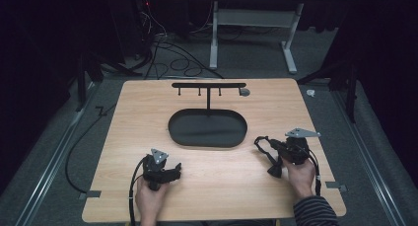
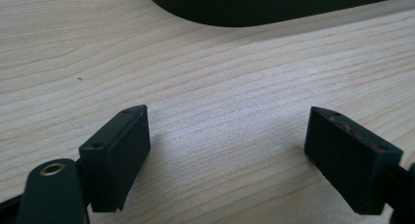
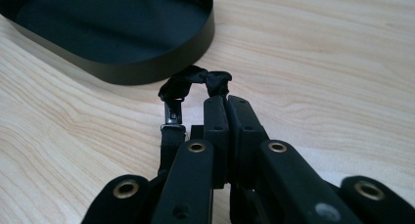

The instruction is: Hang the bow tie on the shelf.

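One strap (image 3: 193, 82), one tray (image 3: 147, 67), two grippers.

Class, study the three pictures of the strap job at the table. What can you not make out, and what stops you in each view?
- Strap: right gripper view; the shut right gripper hides the pinched part, and its arms cover the lower end.
- Small pegs under the rack: high view; too small to tell their shape.
- Tray: left gripper view; cut off by the top edge, beyond the open left gripper.
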Demonstrator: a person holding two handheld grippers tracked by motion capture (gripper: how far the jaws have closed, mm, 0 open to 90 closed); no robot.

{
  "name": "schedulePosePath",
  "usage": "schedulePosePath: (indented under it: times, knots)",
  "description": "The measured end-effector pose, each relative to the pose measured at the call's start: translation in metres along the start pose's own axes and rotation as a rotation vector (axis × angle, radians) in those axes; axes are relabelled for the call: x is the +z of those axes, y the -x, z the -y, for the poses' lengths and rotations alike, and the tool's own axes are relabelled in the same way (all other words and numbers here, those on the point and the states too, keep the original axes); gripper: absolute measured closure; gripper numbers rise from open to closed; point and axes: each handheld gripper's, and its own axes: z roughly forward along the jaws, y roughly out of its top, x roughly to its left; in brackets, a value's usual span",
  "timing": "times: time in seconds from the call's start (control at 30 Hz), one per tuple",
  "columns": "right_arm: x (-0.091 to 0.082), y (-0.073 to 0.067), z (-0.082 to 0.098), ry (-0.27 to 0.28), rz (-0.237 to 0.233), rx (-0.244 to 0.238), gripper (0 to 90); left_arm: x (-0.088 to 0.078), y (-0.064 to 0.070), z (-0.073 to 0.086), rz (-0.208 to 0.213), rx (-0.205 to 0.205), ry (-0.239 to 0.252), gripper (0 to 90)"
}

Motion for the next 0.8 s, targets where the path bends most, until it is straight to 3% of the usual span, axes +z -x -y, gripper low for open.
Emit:
schedulePosePath:
  times: [0.8]
  knots:
    - [-0.018,-0.009,-0.028,0.081,-0.02,-0.048,89.2,0.0,0.0,0.0,0.0,0.001,-0.001,17.4]
